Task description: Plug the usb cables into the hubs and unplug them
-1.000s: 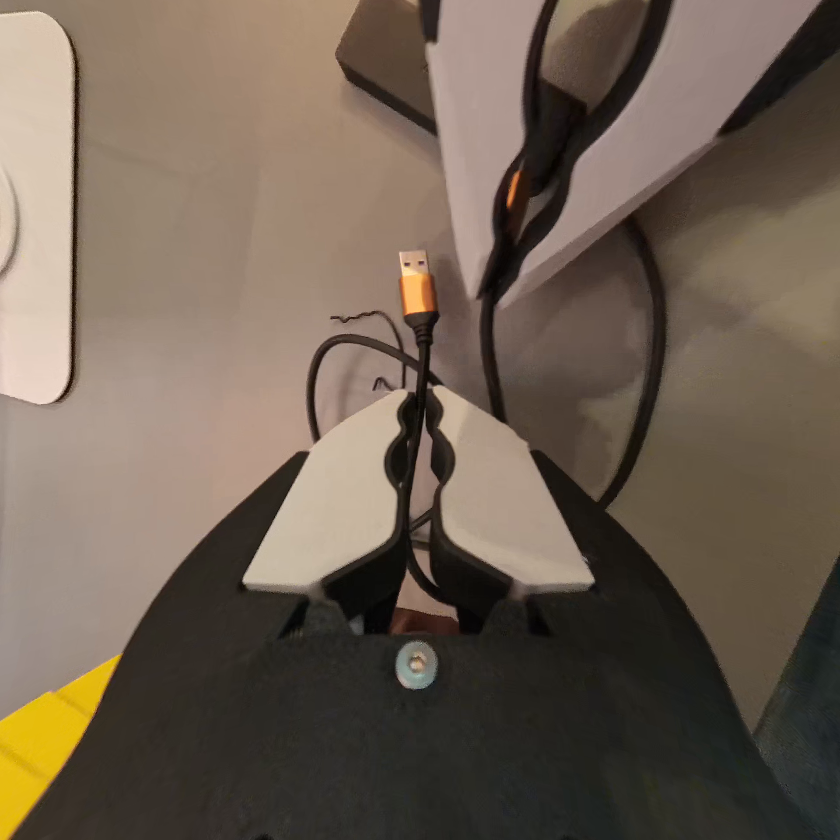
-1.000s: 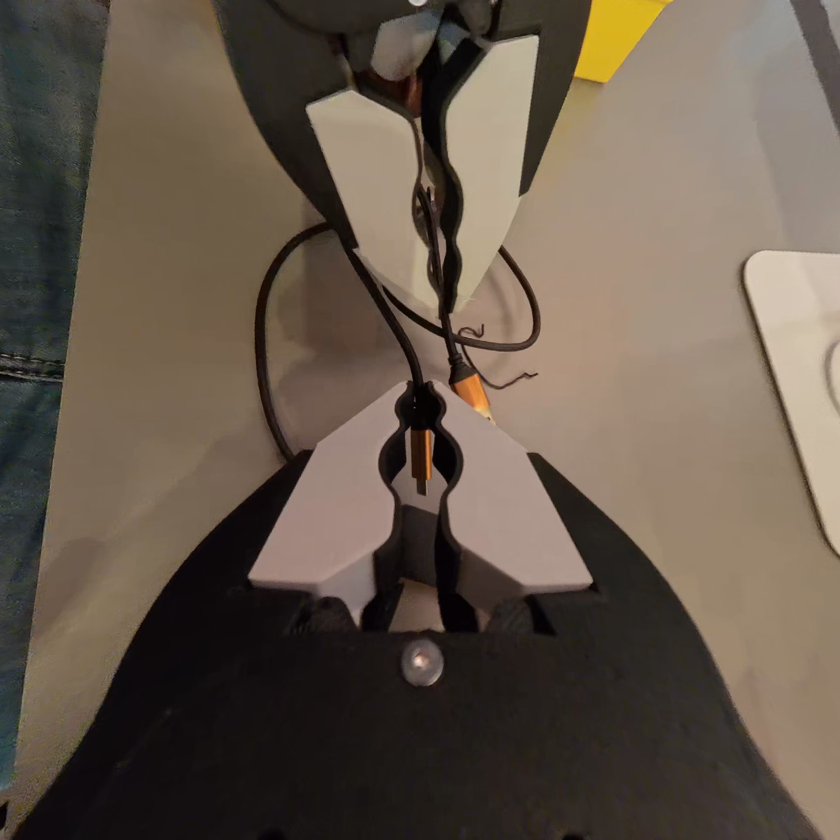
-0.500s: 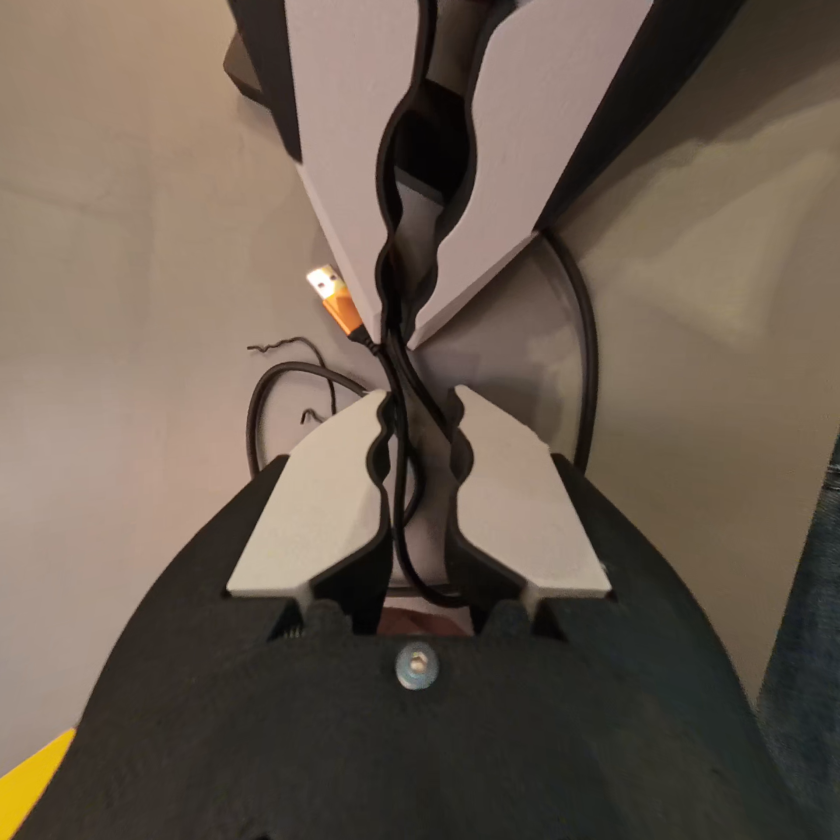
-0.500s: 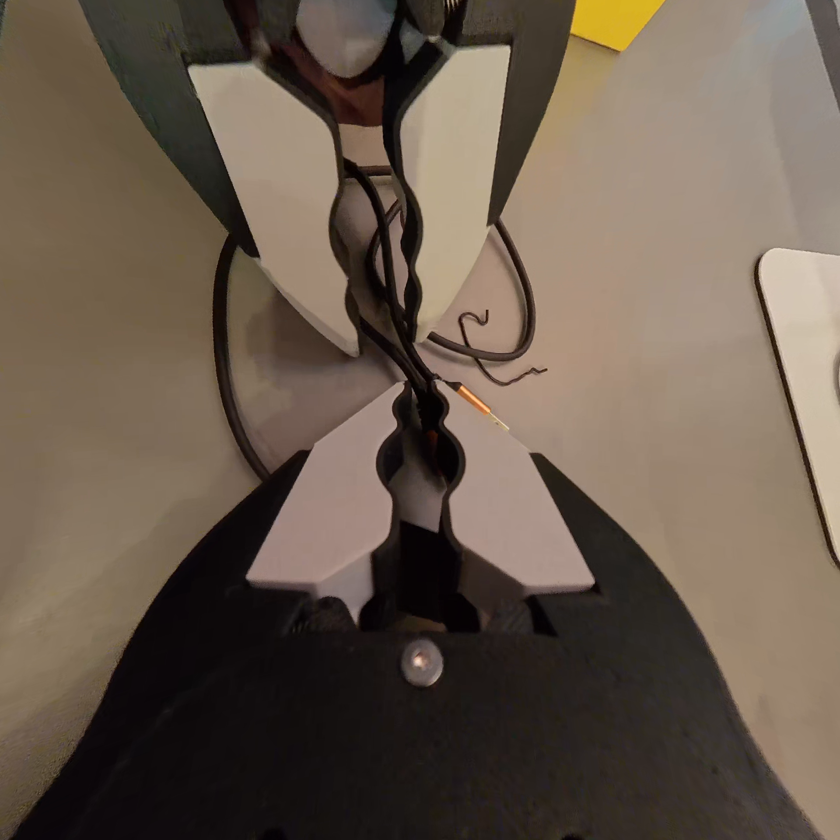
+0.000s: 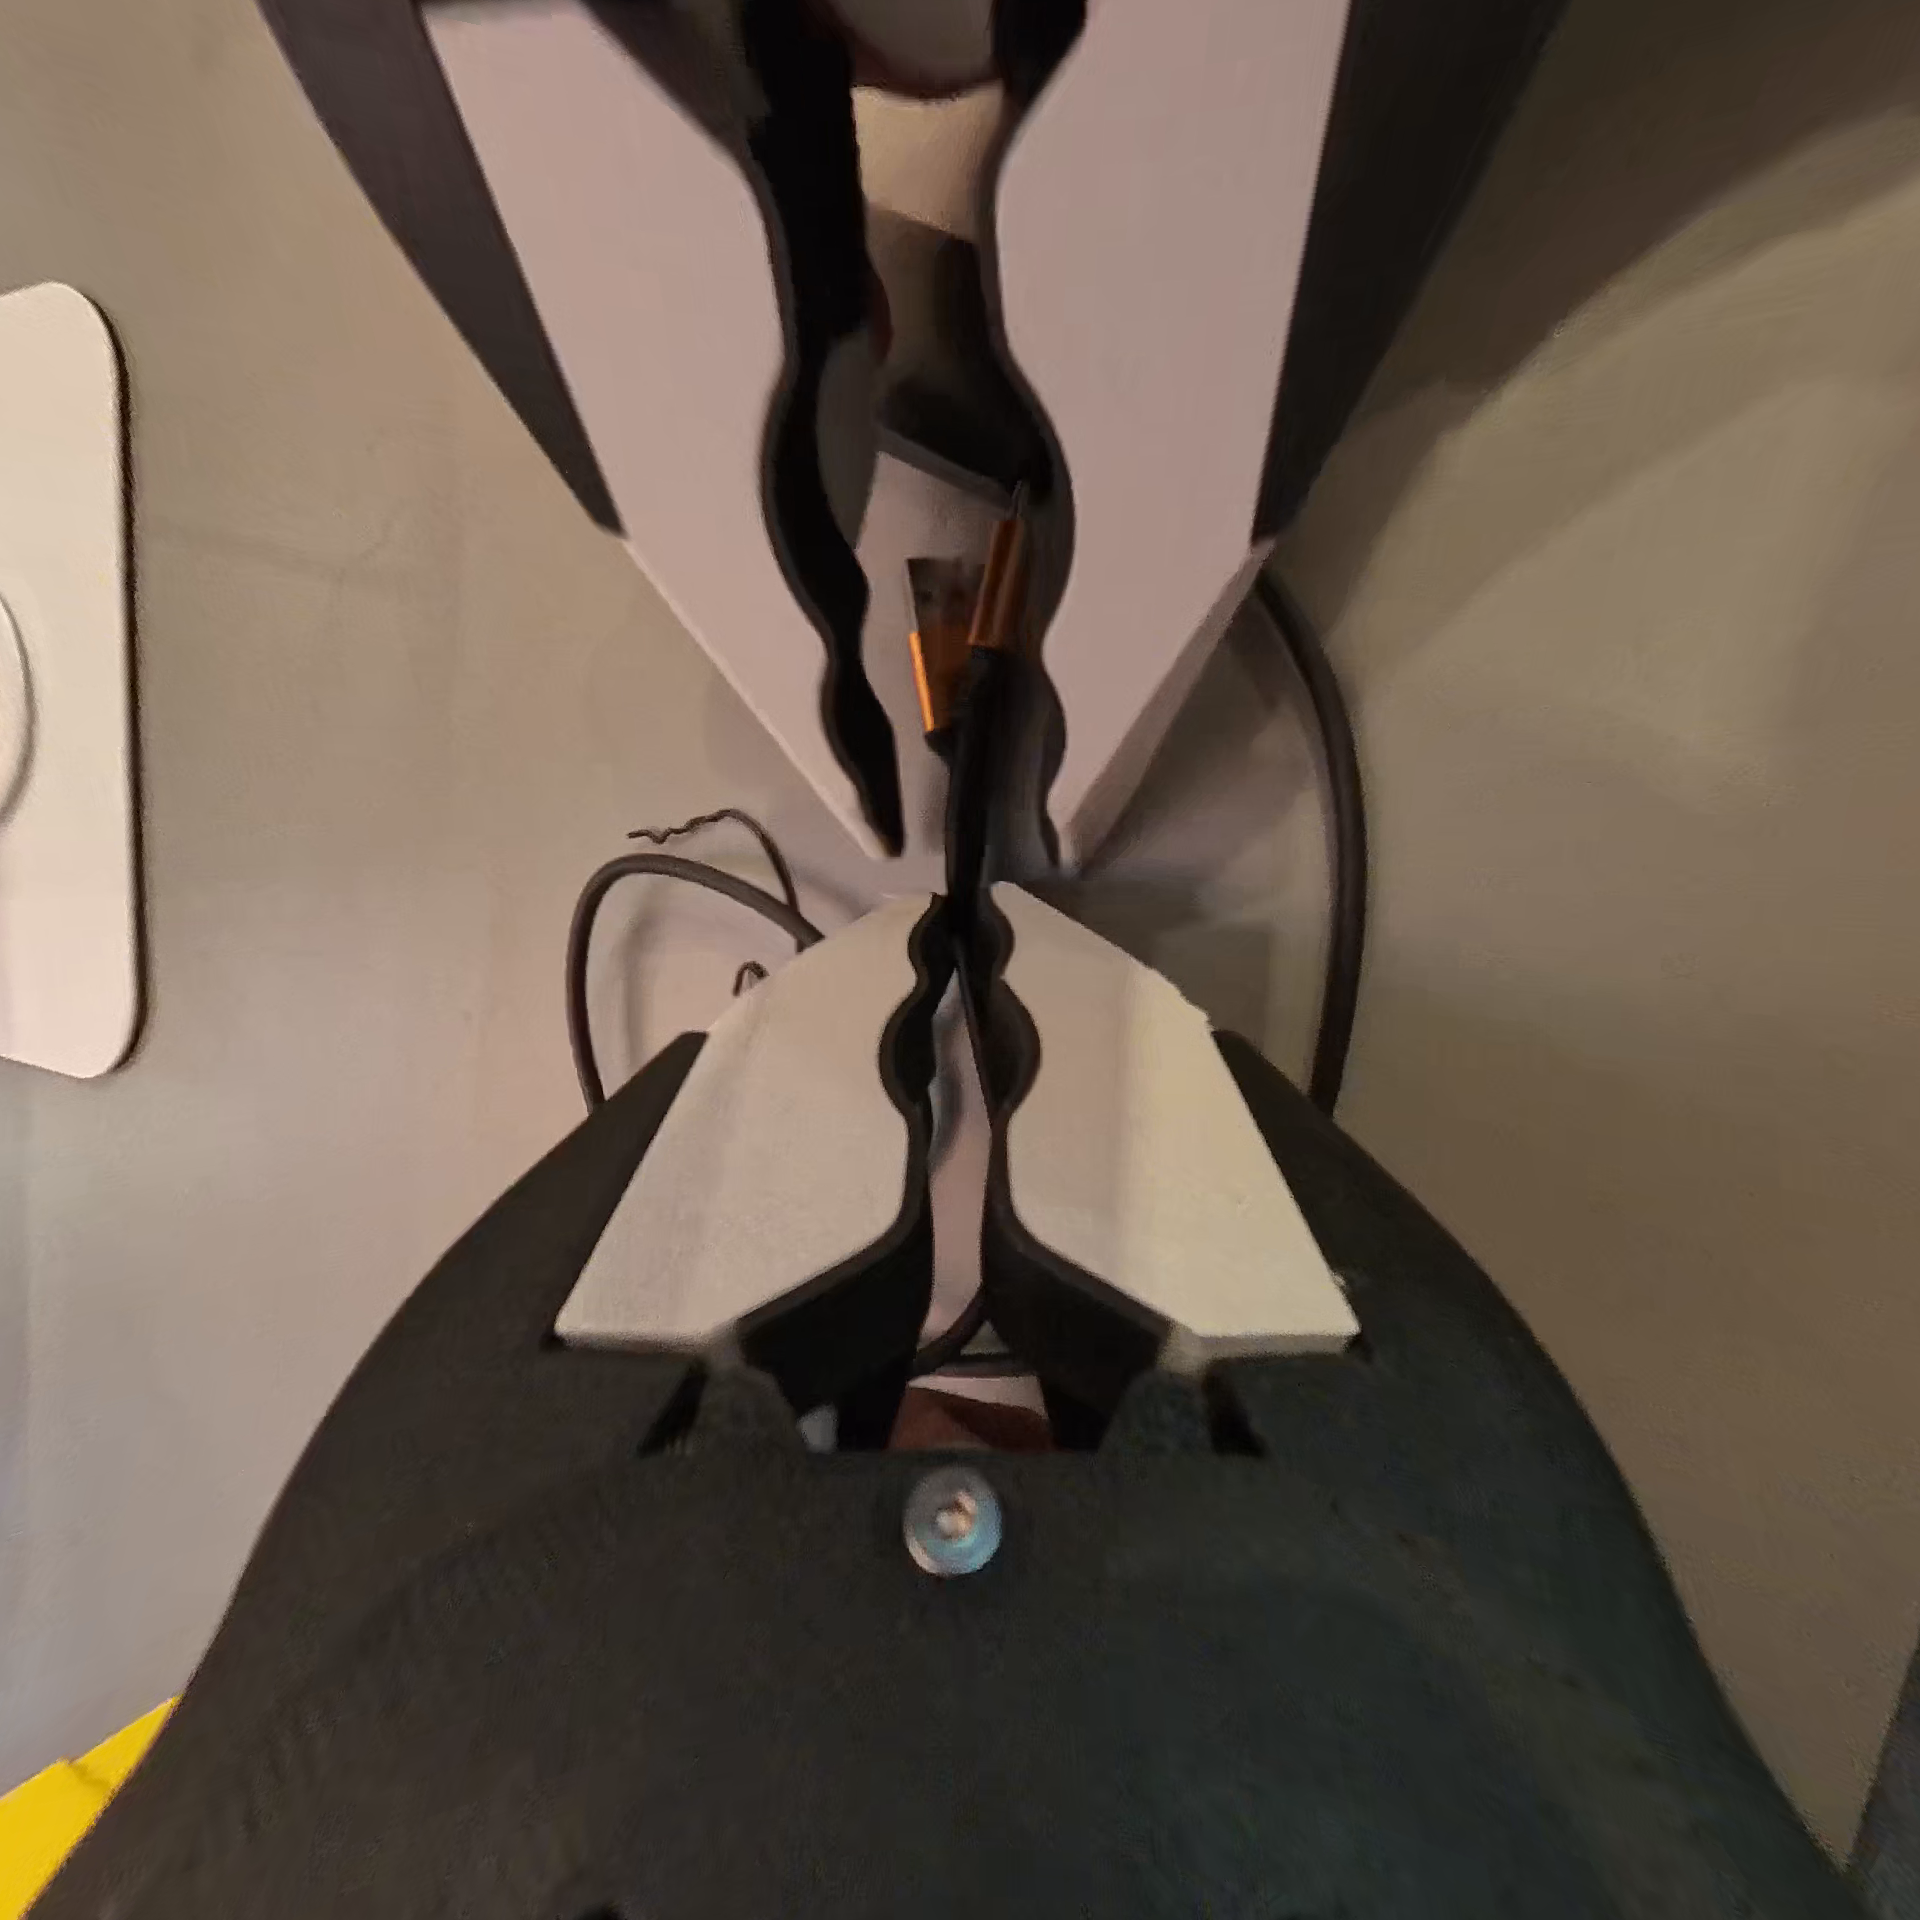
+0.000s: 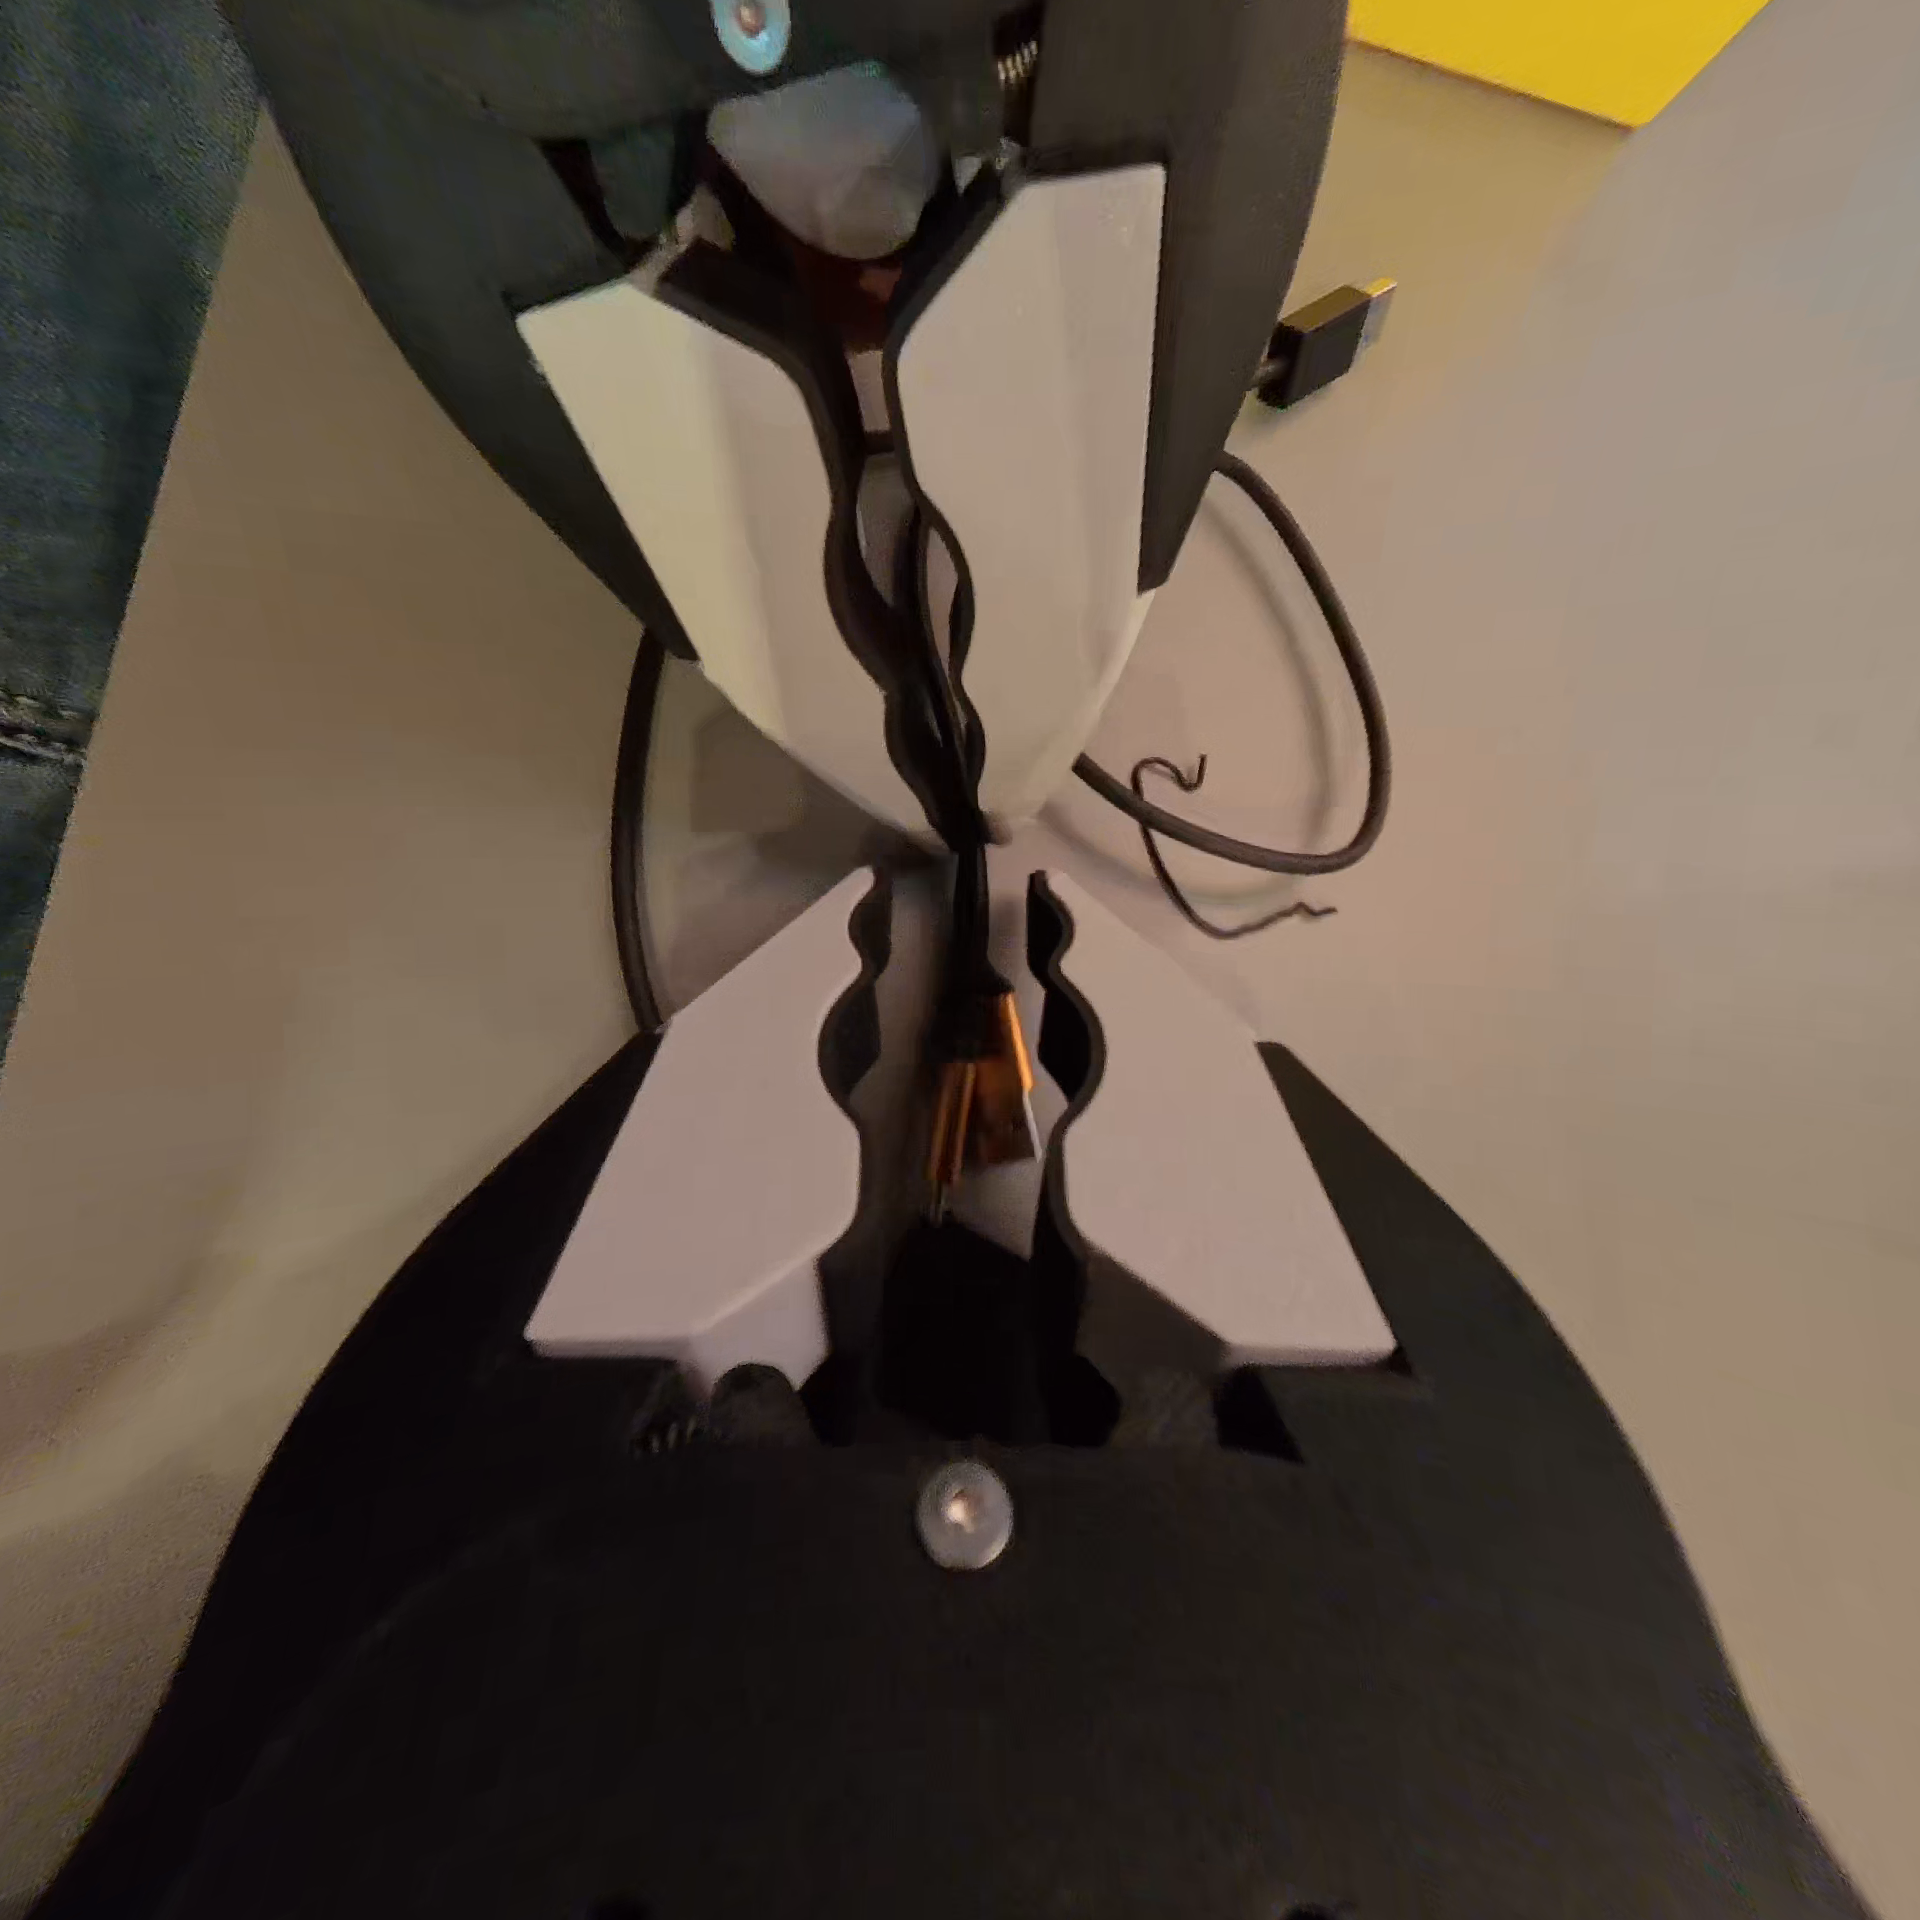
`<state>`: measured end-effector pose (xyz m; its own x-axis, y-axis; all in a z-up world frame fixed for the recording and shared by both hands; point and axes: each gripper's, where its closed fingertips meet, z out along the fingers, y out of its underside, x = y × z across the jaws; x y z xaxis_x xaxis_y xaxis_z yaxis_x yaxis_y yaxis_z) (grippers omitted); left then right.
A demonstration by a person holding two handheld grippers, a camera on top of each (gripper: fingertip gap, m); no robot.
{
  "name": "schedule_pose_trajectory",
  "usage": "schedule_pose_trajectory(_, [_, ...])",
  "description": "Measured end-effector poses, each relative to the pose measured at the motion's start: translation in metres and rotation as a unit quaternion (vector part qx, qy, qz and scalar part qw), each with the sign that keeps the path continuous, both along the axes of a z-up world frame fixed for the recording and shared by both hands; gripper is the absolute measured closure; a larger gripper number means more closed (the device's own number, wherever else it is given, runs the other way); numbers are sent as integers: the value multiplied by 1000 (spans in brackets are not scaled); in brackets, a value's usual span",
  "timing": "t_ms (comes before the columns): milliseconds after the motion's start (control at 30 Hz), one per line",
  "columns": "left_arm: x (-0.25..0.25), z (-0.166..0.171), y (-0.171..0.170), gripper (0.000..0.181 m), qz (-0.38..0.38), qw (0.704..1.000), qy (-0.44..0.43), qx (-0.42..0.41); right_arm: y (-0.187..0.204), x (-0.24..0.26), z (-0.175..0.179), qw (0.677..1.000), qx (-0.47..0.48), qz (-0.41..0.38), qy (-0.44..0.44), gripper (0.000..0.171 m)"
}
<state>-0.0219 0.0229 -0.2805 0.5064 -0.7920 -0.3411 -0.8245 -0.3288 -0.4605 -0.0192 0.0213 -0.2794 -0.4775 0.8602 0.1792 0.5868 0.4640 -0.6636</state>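
Two black USB cables with orange plugs [image 6: 987, 1081] are bunched together. My left gripper [image 5: 961, 909] is shut on the black cables [image 5: 966, 821] just behind the plugs; it also shows at the top of the right wrist view [image 6: 966, 821], pinching both strands. My right gripper [image 6: 961, 883] faces it tip to tip with its jaws apart. The orange plugs [image 5: 997, 592] hang between its fingers [image 6: 727, 1122] with a gap on each side, so the pads do not press on them. In the left wrist view the right gripper [image 5: 977, 831] shows open at the top.
The slack cable loops on the grey table [image 6: 1558, 935] around both grippers [image 6: 1351, 675], with a thin twisted wire [image 6: 1226, 894] beside it. A black USB plug [image 6: 1330, 332] lies far right. A white pad [image 5: 62, 675], a yellow object [image 6: 1538, 52] and denim cloth [image 6: 83, 416] are nearby. My two grippers' fingertips are within a few centimetres of each other.
My right gripper opened and let go of the cable end it pinched. My left gripper opened, then shut again on the cables closer to the plugs. The two grippers moved closer together.
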Motion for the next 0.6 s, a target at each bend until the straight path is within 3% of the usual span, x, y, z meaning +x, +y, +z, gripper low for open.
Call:
schedule_pose_trajectory(133, [3,10,3,178,-11,999,5,38,1,-3,-3,999,-38,-15,-11,170])
schedule_pose_trajectory(600, [-11,34,20,163,6,1000,10,27,16,18,1,999,-37,-32,-10,171])
